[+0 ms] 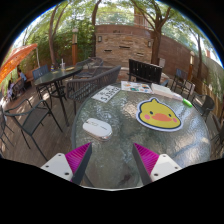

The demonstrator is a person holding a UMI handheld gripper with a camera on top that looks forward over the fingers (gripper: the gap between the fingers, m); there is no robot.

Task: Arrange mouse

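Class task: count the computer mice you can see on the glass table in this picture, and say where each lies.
1. The white mouse lies on the glass table, just ahead of the open gripper, beside the yellow duck mat. None other shows.

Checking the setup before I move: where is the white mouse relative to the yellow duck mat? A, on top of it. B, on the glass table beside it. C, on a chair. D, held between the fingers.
B: the white mouse lies on the glass table beside the yellow duck mat, ahead of the open hand-held gripper.
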